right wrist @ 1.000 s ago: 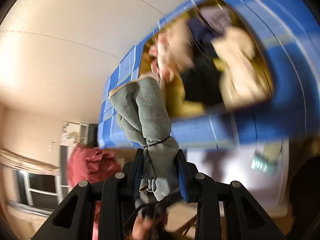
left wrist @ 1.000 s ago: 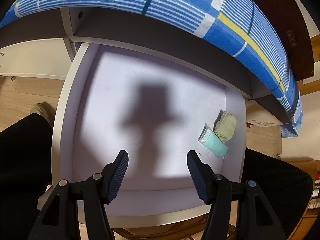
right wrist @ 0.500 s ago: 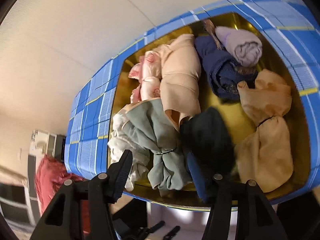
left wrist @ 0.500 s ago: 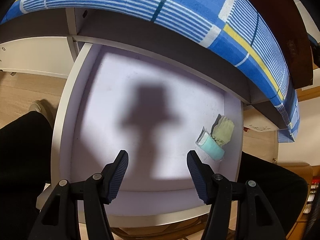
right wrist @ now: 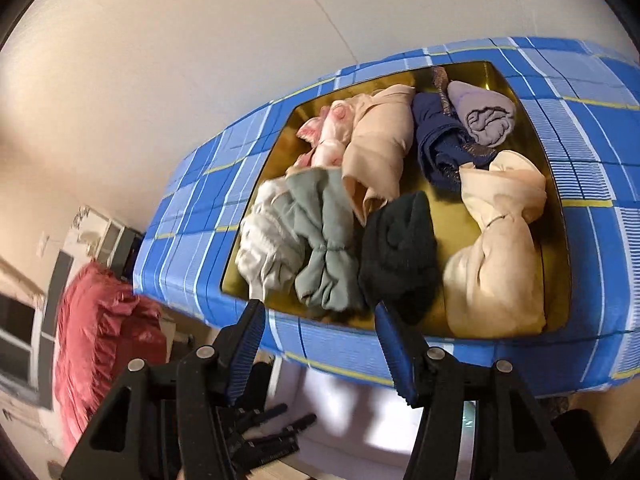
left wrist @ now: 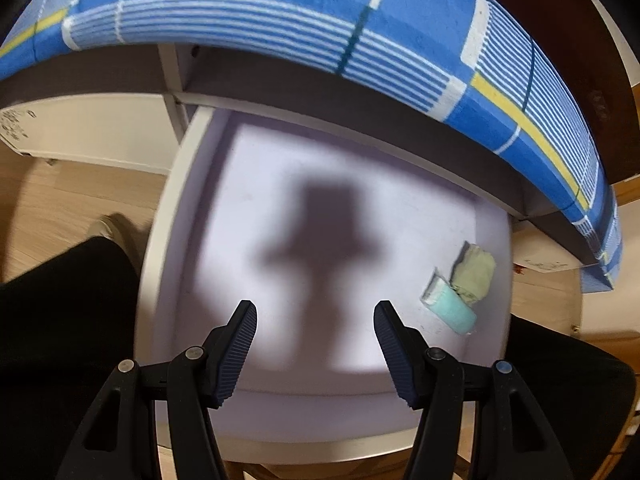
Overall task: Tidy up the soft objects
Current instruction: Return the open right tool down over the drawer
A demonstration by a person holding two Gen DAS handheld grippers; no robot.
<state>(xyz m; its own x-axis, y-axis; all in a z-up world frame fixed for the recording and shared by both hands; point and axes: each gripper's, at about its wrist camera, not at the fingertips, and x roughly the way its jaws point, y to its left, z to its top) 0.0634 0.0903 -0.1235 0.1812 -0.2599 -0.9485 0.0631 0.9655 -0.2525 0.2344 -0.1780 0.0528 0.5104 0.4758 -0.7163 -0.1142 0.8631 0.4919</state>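
Note:
A golden tray on a blue plaid cloth holds several rolled soft things. Among them are a grey-green bundle, a white one, a black roll and a peach tied bundle. My right gripper hangs open at the tray's near edge, nothing between its fingers. In the left wrist view my left gripper stands open and bare over a pulled-out white drawer. A mint roll and a yellow-green roll lie at the drawer's right side.
Farther back in the tray are a pink roll, a peach roll, a navy piece and a lilac roll. The cloth-covered tabletop overhangs the drawer. A person's dark legs flank it. Something red and ruffled lies at the left.
My right gripper has opened and let go of the grey-green bundle, which now lies in the tray's near left part. The left gripper has stayed open over the drawer.

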